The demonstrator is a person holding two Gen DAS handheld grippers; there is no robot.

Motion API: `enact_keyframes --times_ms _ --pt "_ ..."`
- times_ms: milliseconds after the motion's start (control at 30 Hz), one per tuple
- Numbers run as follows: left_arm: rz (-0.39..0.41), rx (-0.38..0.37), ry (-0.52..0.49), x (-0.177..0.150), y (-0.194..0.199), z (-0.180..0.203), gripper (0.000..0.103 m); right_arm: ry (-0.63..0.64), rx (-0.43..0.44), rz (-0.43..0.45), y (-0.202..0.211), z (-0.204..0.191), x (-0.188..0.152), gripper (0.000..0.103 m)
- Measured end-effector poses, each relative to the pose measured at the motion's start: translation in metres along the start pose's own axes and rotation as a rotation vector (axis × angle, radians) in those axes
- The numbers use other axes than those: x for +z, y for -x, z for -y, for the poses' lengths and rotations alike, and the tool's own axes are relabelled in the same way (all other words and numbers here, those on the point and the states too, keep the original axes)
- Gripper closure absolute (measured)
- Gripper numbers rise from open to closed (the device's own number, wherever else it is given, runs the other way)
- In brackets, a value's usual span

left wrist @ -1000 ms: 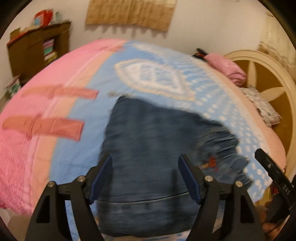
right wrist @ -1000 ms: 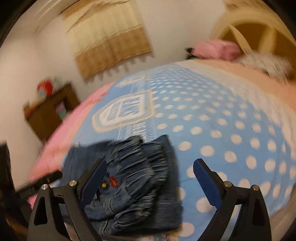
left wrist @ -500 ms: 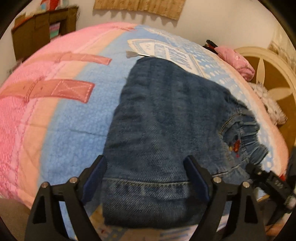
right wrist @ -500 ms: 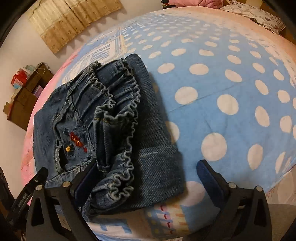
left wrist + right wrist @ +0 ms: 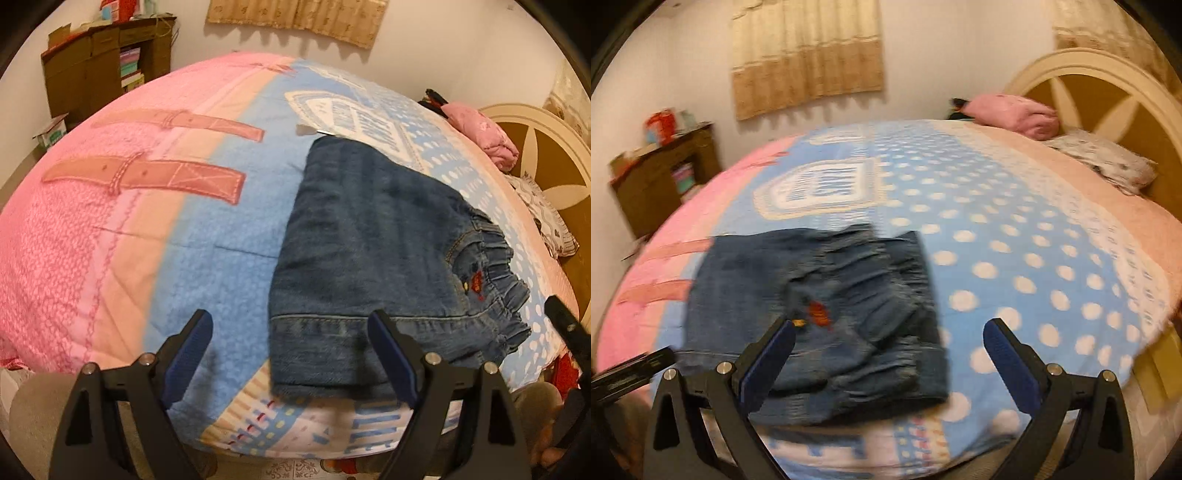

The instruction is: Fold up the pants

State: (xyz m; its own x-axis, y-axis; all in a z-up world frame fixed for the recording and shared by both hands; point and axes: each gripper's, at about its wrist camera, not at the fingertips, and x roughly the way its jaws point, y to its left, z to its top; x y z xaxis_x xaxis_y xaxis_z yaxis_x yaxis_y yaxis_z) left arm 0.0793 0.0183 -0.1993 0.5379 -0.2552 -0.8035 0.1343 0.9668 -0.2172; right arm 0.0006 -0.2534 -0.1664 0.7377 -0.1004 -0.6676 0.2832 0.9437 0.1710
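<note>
Left wrist view shows one pair of blue denim pants (image 5: pixel 373 251) lying folded on the bed cover (image 5: pixel 147 236), near the close edge of the bed and right of the middle. The hem end points toward the near edge, and the gathered waistband with one small red patch sits on the right. The left gripper (image 5: pixel 288 354) hangs over that near edge with its two blue-padded fingers spread wide and nothing between them; the right finger overlaps the pants' near hem in the picture, but whether it touches the cloth I cannot tell. Two brown strap shapes are printed on the pink left part of the cover.

In the right wrist view, which is blurred, the same pants (image 5: pixel 820 317) lie at near left on the blue dotted part of the cover (image 5: pixel 1015 258). The right gripper (image 5: pixel 888 354) is also released, its two fingers far apart and empty, above the near edge of the bed.

At the far right of the bed lie one pink bundle (image 5: pixel 1015 114) and one grey patterned pillow (image 5: pixel 1108 162), both by the round cream headboard (image 5: pixel 1100 81). One brown shelf (image 5: pixel 99 70) stands at far left against the wall, and one tan curtain (image 5: pixel 809 55) hangs on the far wall.
</note>
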Motion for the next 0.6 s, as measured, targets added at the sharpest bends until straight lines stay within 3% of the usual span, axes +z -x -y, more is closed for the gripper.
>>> enact_keyframes --times_ms 100,167,200,333,500,600 --pt "-0.013 -0.006 -0.005 -0.001 -0.006 0.002 0.015 -0.202 0.235 -0.07 -0.006 0.017 -0.006 0.005" --pt "-0.026 -0.014 -0.003 -0.002 -0.012 0.002 0.015 -0.249 0.36 -0.106 -0.016 0.018 -0.012 0.028" --pt "-0.03 -0.015 0.0 -0.001 -0.014 0.003 0.015 -0.305 0.417 -0.134 -0.024 0.024 -0.016 0.032" --pt "-0.046 -0.048 0.034 -0.003 -0.021 -0.002 0.015 -0.498 0.411 -0.199 -0.05 0.047 -0.04 0.037" --pt "-0.057 -0.059 0.053 -0.003 -0.025 -0.004 0.014 -0.611 0.455 -0.141 -0.062 0.063 -0.033 0.038" --pt "-0.053 -0.056 0.049 -0.003 -0.026 -0.003 0.012 -0.678 0.414 -0.228 -0.084 0.071 -0.022 0.038"
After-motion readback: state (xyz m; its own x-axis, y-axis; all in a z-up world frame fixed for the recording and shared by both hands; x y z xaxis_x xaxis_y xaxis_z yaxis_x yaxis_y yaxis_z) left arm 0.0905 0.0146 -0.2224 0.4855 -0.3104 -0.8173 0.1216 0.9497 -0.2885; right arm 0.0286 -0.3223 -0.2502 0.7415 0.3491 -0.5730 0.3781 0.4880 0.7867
